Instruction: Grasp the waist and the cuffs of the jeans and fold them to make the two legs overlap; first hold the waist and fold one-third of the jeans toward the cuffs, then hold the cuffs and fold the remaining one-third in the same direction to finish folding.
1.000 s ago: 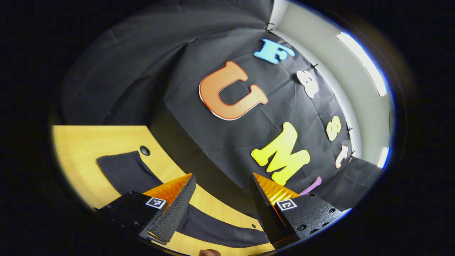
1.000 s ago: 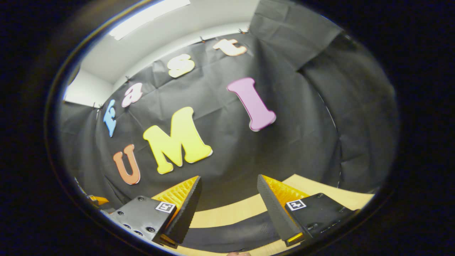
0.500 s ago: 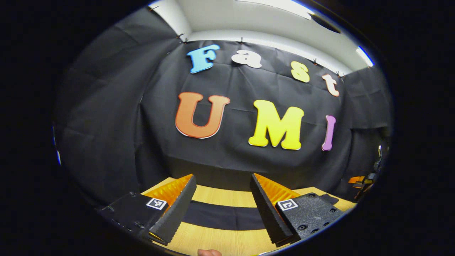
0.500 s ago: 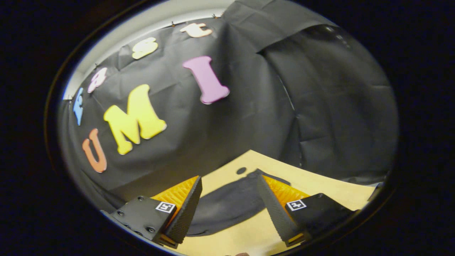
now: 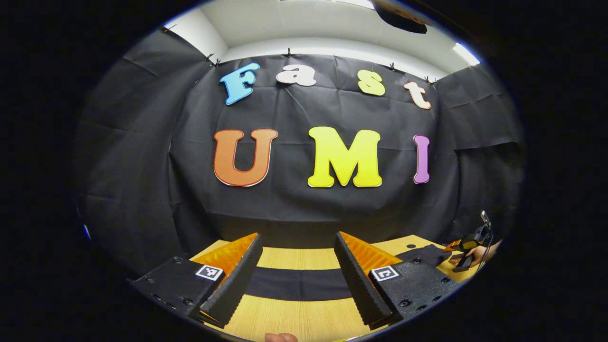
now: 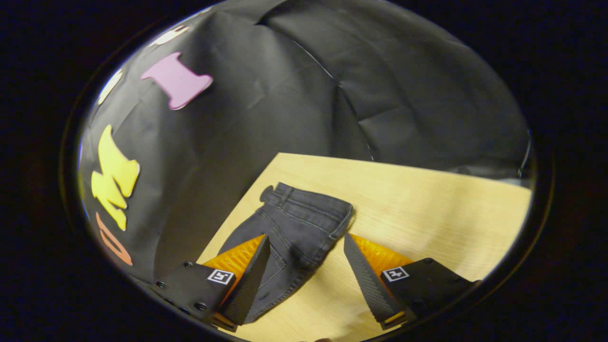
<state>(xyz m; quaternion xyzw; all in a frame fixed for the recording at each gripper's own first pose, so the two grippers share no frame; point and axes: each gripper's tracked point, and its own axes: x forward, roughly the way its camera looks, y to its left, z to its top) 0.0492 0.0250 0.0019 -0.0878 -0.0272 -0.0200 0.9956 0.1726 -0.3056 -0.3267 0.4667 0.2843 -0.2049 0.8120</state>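
Jeans (image 6: pixel 297 228) lie flat on the table (image 6: pixel 427 209), waist toward the right gripper (image 6: pixel 306 266). It and the left gripper (image 5: pixel 297 270) hang wide open, empty. Risk: pinching one denim layer only, so the fold slips.

Light is cast from ceiling strips (image 5: pixel 465 53); edges are strongly bent, and the counter (image 6: pixel 427 199) is evenly lit.

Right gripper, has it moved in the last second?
Yes. The right gripper has swung rightward and tipped down: the wall letters slid to its view's left edge, and the jeans waist on the table now lies ahead.
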